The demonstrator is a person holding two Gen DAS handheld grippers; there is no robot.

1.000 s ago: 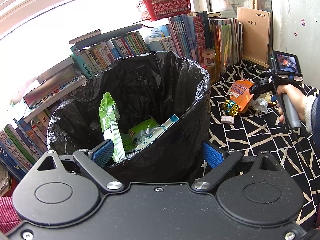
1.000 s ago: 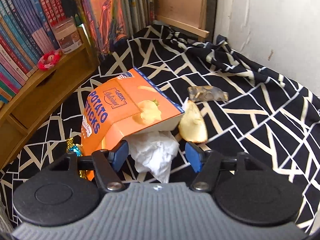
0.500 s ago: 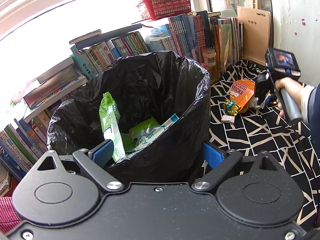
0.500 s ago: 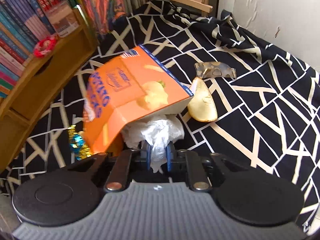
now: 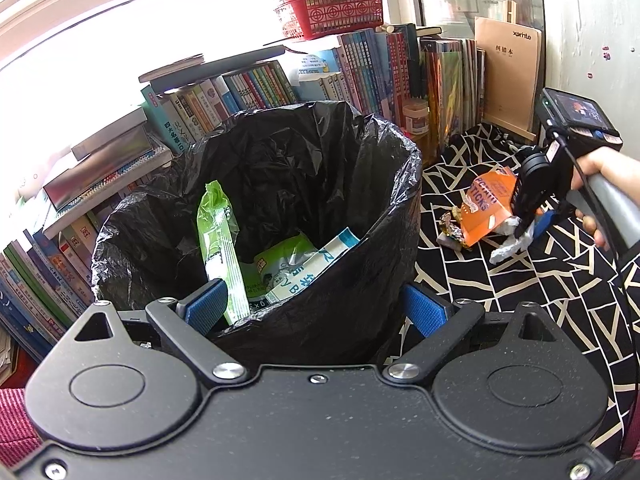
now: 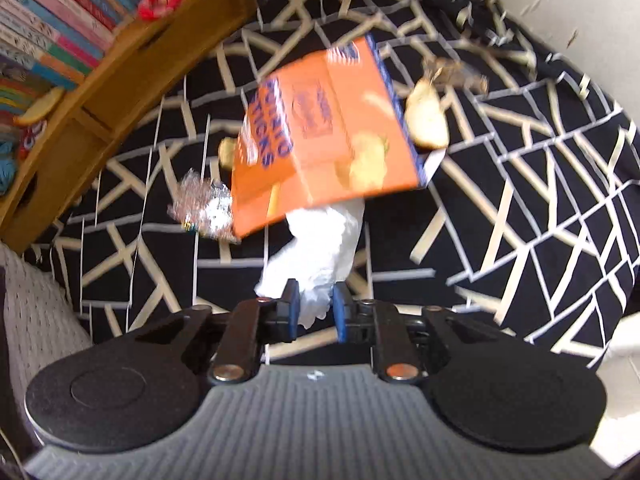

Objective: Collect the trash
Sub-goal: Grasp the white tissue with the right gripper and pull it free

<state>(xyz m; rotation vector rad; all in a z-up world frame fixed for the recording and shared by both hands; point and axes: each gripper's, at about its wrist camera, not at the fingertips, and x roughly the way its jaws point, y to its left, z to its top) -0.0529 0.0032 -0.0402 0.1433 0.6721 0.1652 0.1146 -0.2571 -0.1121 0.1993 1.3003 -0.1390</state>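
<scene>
The crumpled white tissue (image 6: 320,248) hangs in the right tongs (image 6: 315,308), its lower end caught between the two blue pads while its upper bulk trails up under the near edge of the orange potato-sticks box (image 6: 324,132), which looks tipped up off the black-and-white patterned cloth (image 6: 520,208). The jaws are opening at this moment with the tissue between them, yet the pads seem to be pressing it, so the hold reads as thin. What the coming move turns on, as I judge it, is that the black-lined bin (image 5: 280,184) lies to the left of the right tongs in the left wrist view, with its rim higher than the litter, so the tissue must travel left and over the rim. The left tongs (image 5: 316,308) stand spread wide at the bin's near wall, pinching nothing that I can make out; they may be steadying the liner. A green wrapper (image 5: 220,240) and other packets already lie inside. Around the box sit a foil wrapper (image 6: 204,208), a pale peel-like piece (image 6: 428,120) and a clear wrapper (image 6: 456,72). The right wrist view is motion-blurred, so whether the tissue drags the box cannot be told, and the bin's bottom is hidden.
</scene>
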